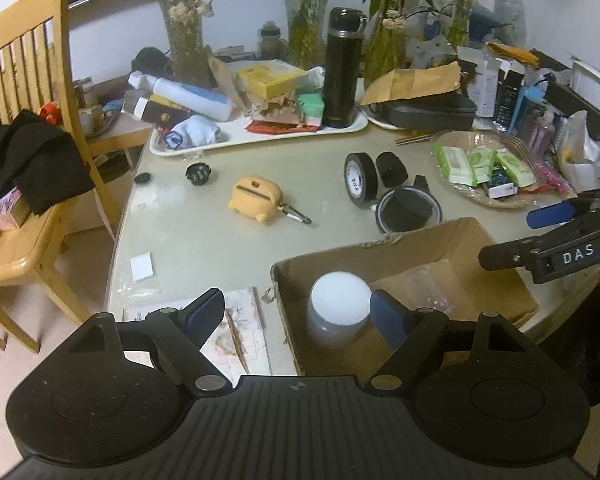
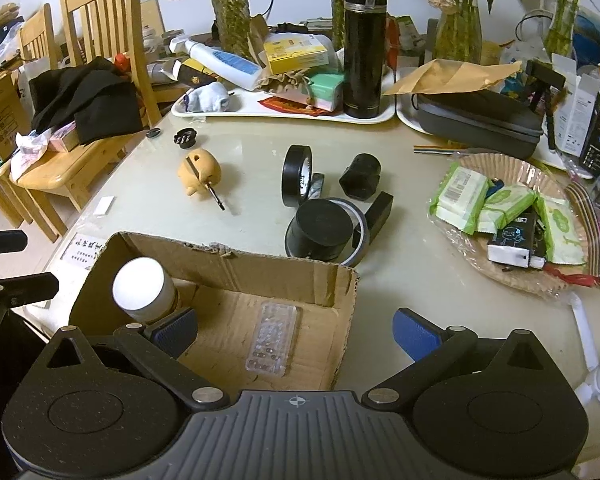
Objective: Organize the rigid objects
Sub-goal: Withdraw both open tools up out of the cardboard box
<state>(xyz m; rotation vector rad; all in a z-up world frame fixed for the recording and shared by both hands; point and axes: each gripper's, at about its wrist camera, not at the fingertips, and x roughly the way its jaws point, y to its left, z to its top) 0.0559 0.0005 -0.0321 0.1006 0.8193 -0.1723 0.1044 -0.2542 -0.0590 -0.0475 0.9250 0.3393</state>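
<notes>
Both tools, the left tool and right tool, are hovering spread and empty over the cardboard box, white-lidded jar sitting between the left one's fingers

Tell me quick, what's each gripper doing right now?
Left gripper: open, holding nothing.
Right gripper: open, holding nothing.

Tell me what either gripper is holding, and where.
Nothing. The left gripper and right gripper both stand open over the cardboard box.
</notes>
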